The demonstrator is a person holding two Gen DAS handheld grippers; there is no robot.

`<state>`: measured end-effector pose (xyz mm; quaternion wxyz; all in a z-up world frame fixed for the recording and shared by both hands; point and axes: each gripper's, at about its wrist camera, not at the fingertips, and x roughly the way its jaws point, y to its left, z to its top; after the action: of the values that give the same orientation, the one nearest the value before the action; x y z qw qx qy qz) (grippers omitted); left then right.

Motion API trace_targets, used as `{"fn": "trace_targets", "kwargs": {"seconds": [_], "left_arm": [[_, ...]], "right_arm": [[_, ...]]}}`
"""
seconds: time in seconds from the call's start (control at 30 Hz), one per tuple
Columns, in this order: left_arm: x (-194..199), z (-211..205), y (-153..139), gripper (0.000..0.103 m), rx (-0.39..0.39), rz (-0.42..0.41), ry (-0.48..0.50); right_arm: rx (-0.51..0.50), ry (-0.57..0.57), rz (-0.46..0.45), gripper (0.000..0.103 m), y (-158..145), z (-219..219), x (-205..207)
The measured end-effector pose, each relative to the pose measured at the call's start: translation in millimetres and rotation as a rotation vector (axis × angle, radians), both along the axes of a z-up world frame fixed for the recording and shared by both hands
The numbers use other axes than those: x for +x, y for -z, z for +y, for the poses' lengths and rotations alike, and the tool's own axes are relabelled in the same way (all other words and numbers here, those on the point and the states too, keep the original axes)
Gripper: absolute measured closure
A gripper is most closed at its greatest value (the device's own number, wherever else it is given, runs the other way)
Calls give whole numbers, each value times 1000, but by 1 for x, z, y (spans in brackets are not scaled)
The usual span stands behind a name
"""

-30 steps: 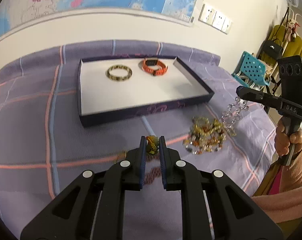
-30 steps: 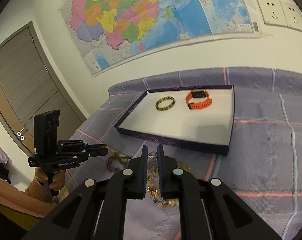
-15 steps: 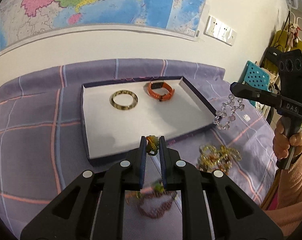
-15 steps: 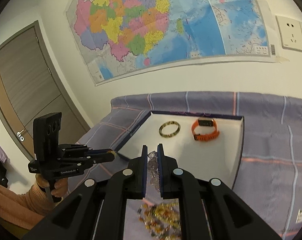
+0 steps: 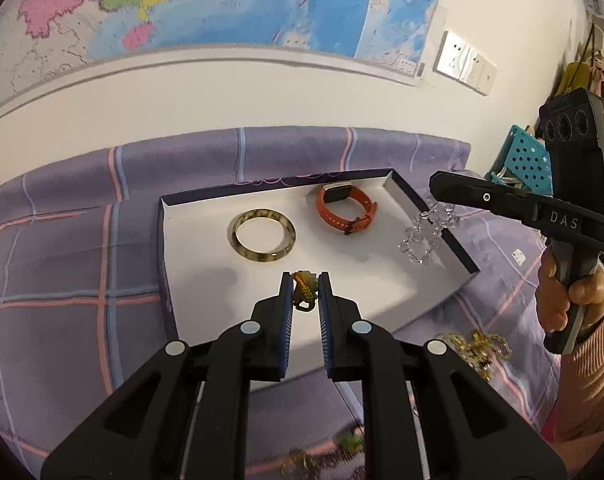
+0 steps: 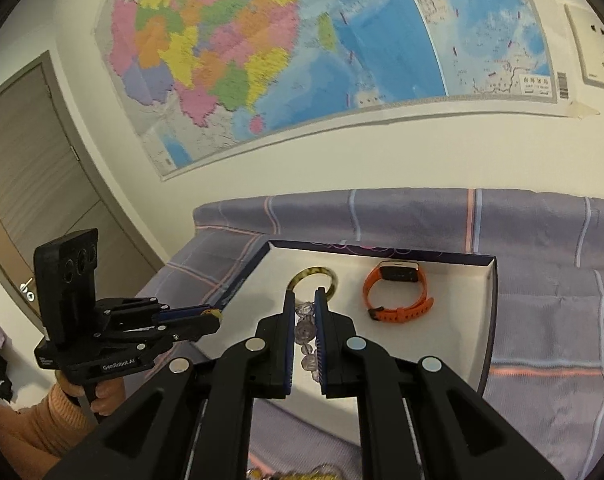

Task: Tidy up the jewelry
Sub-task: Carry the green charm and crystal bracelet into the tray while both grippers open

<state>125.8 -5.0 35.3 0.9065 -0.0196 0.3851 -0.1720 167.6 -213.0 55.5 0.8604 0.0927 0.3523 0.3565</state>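
Left gripper [image 5: 305, 280]: jaws clenched on a yellow-green beaded bracelet [image 5: 304, 289], held above the near part of the white-lined, dark-rimmed shallow tray [image 5: 401, 292] on the purple plaid bed [image 5: 70, 264]. Right gripper [image 6: 305, 298]: jaws clenched on a clear crystal bead bracelet [image 6: 306, 330], hanging over the tray's right edge. Inside the tray lie an amber translucent bangle [image 5: 263, 235] and an orange silicone wristband [image 5: 346, 209], apart.

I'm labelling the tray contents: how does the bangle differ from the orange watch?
The bangle is a rigid, translucent yellowish ring lying flat; the orange watch is an opaque strap with a pale rectangular face, resting on its edge. The bangle lies nearer the tray's middle, the watch by the far wall. Both rest untouched.
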Motion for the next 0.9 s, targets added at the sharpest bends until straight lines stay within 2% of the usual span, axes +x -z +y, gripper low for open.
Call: {"fn": "trace_targets", "kwargs": {"seconds": [0.43, 0.9], "left_arm": [[47, -1, 29, 90, 7, 86, -37], [68, 0, 52, 88, 33, 162, -76]], "right_arm": [[-36, 17, 69, 95, 33, 14, 37], [-101, 58, 102, 95, 53, 12, 49]]}}
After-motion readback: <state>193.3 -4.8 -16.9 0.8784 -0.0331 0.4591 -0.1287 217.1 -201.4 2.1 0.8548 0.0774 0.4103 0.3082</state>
